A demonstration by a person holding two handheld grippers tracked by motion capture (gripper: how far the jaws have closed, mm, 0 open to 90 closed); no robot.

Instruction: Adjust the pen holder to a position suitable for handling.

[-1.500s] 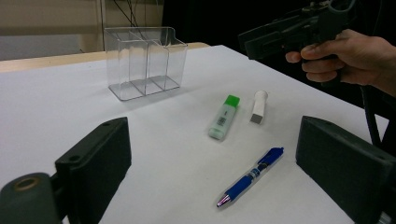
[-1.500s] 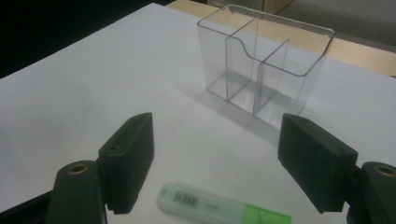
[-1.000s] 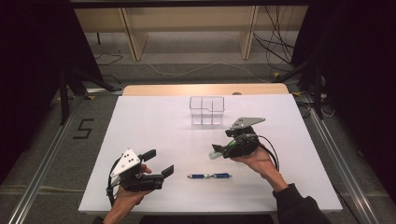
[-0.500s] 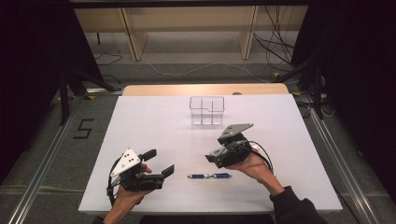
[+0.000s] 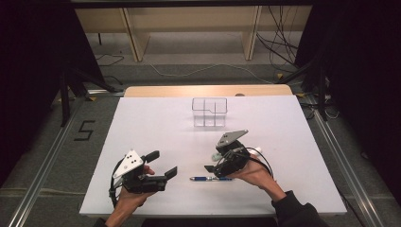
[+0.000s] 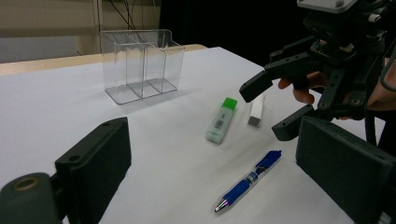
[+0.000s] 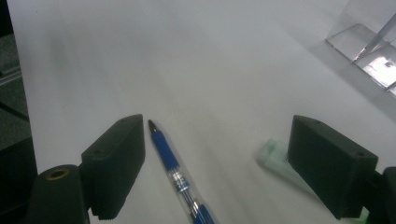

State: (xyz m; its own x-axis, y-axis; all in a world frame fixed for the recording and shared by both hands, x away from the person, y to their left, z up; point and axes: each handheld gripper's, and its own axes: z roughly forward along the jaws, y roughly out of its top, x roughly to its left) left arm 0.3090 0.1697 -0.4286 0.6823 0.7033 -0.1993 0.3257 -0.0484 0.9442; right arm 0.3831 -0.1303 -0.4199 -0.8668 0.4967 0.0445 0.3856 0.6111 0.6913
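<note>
The right gripper (image 5: 211,162), fingers apart, hovers over a blue pen (image 5: 211,178) lying low centre on the white bench (image 5: 156,123). It is probably lining up a grasp; next it must lower and close. The left gripper (image 5: 161,163) waits, fingers spread, at lower left.

We see white table (image 5: 156,127) bearing clear organizer (image 5: 209,111), blue pen (image 5: 211,178), green highlighter (image 6: 221,120), white eraser (image 6: 256,111)

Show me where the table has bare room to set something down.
Free: the wide white stretch of table left of the clear organizer, and the far right side. Crowded: around the right gripper, with pen, highlighter and eraser.
</note>
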